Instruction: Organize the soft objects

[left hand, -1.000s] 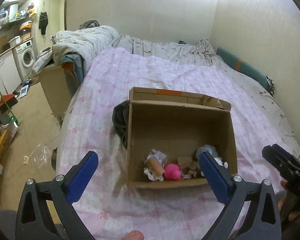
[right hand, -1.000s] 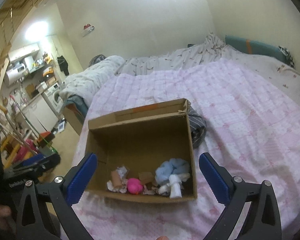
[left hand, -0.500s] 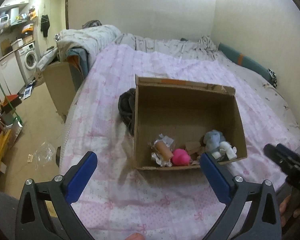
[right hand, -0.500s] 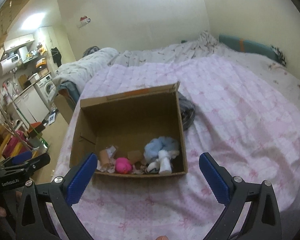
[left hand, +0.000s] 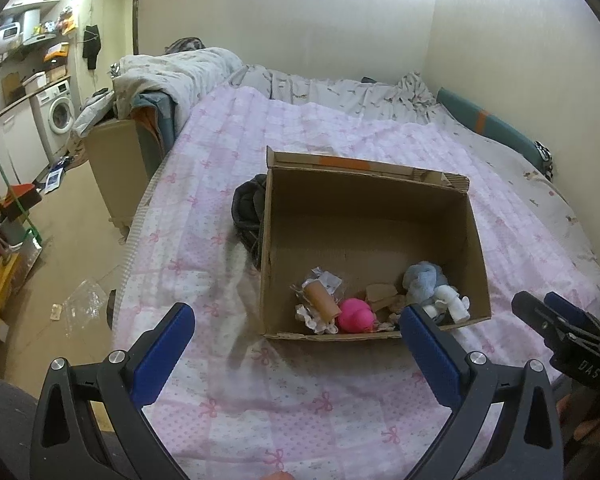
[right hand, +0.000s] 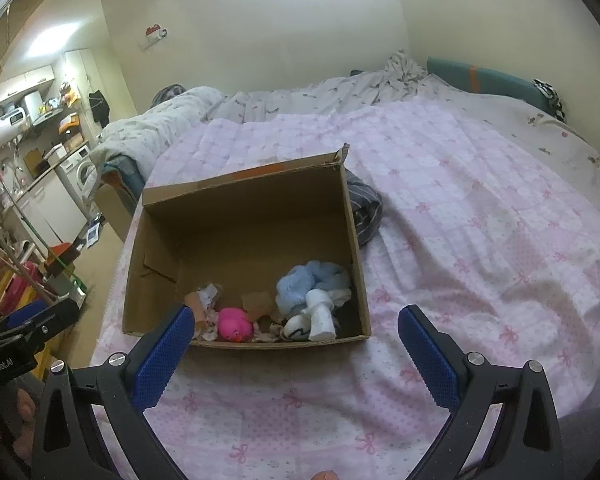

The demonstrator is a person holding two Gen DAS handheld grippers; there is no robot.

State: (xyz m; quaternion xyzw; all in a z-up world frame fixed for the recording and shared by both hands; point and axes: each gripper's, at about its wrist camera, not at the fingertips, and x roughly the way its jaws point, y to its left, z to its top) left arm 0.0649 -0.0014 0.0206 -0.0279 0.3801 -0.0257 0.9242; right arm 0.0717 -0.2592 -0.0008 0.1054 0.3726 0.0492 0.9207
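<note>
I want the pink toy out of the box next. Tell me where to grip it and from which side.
Grip the pink toy across its rounded body, coming straight down from above with the open right gripper. It sits low against the cardboard box's near wall, so a sideways approach looks blocked. Paper scraps crowd its left; keep the fingers clear of them.

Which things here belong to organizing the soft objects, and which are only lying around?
Job: cardboard box; light blue plush; white socks; pink toy.

Lying about: dark cloth beside the box; pink bedspread; washing machine.
</note>
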